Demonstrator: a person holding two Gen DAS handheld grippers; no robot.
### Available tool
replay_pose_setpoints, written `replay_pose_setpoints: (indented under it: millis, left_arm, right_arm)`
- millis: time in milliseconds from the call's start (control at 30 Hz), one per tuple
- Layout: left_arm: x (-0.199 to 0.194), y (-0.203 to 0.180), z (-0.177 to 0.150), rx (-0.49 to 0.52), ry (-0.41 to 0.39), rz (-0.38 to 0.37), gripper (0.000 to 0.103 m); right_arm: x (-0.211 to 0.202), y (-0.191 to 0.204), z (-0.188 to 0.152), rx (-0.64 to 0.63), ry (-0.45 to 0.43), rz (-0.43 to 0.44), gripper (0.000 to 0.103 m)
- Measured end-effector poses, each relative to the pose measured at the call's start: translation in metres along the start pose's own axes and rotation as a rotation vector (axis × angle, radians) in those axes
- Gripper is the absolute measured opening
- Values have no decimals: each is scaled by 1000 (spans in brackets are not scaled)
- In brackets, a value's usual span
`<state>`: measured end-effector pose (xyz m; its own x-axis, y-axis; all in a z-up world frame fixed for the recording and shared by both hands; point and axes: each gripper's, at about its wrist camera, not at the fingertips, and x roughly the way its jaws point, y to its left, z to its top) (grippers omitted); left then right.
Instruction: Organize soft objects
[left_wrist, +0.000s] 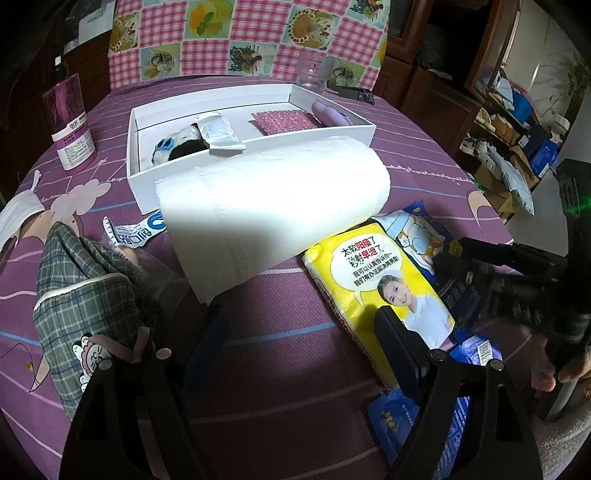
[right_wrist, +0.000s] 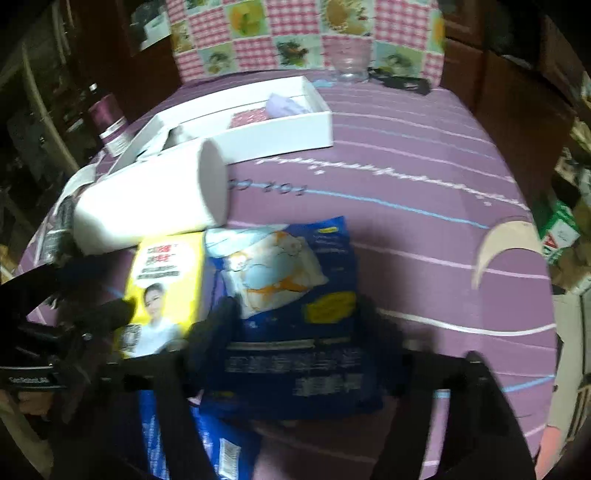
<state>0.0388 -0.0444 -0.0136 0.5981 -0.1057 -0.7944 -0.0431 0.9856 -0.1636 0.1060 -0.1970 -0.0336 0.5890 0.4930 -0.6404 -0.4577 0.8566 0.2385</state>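
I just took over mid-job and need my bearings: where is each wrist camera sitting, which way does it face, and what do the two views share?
Left wrist: low over the purple table, facing the paper roll and white box; shows the open left gripper and the right gripper at the right edge.
Right wrist: low, facing the blue packet, which sits between the right gripper fingers; blurred.
Shared: roll, box, yellow packet, blue packet.
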Motion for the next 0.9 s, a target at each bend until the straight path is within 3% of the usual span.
replay_pose_setpoints:
  millis: [233, 600, 667, 900]
  left_arm:
    - [0, -1, 0, 1, 0, 2, 82]
    - [-4, 2, 0, -1, -14, -4, 82]
    - [-5, 2, 0, 2, -20, -11, 82]
    - [-7, 3, 1, 8, -29, -20, 82]
  right_arm:
    - [-4, -18, 0, 95, -18, 20, 11]
    - [-32, -12, 7, 95, -176, 114, 9]
    - [-37, -11, 7, 96, -201, 133, 3]
    - [-38, -15, 8, 127, -205, 179, 1]
